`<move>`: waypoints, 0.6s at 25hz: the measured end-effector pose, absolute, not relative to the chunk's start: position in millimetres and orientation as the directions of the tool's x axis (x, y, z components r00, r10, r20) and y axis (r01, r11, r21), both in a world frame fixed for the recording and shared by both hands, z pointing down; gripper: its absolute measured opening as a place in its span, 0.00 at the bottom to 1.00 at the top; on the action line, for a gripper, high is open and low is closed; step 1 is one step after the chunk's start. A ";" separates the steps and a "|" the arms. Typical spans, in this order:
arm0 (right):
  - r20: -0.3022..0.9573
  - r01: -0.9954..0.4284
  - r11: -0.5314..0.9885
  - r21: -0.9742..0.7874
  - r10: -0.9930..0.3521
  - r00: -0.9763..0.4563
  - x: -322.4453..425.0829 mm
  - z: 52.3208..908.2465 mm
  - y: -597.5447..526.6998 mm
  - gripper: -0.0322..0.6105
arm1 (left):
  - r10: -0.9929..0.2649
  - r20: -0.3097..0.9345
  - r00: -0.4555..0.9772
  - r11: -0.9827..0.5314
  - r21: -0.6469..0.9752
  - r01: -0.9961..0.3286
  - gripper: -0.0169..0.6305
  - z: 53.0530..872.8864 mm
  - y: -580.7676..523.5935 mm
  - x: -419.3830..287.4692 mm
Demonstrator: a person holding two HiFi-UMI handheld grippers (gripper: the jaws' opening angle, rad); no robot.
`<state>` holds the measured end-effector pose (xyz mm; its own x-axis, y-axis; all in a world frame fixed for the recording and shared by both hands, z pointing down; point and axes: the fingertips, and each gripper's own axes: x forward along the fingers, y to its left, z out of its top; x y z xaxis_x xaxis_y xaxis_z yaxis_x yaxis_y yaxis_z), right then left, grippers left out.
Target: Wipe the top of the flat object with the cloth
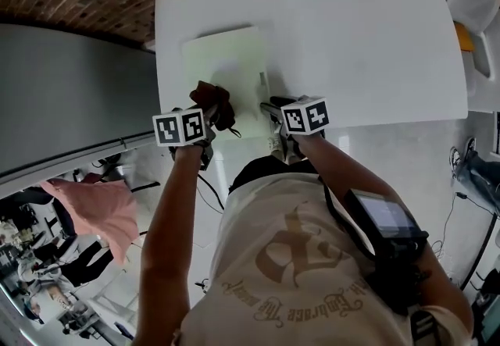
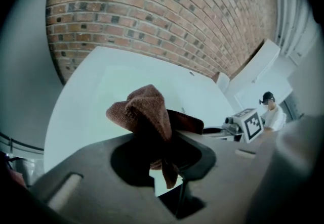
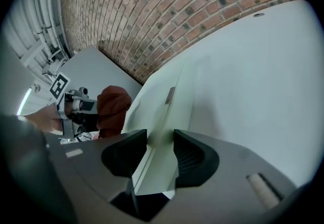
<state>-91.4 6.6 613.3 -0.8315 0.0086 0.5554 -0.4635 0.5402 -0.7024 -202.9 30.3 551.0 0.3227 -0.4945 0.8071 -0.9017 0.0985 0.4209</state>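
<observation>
Board [image 1: 226, 63], pale green, flat and thin, lying on white table [image 1: 375, 40]. Long axis straight ahead from right gripper [image 3: 160, 149] jaws, toward brick wall. Near right corner clamped between those jaws. Brown cloth [image 2: 149, 112], bunched, pinched in left gripper [image 2: 163, 156] jaws, poking out above them, over near left part.

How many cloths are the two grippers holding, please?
1: a brown cloth pinched in the left gripper, over the near part of the flat board. The right gripper holds no cloth.
</observation>
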 end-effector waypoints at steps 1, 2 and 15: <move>0.553 -0.461 0.541 -0.703 0.009 -0.833 -92.4 613.0 7.0 0.32 | -0.493 0.797 0.349 0.076 0.439 -0.895 0.15 550.3 24.8 -187.7; 0.550 -0.457 0.543 -0.704 0.011 -0.835 -93.9 613.1 7.4 0.32 | -0.493 0.787 0.370 0.058 0.454 -0.889 0.16 549.9 18.3 -174.9; 0.556 -0.438 0.584 -0.683 0.027 -0.831 -99.3 614.3 9.2 0.33 | -0.394 0.769 0.503 -0.022 0.539 -0.842 0.15 582.2 -23.8 -108.7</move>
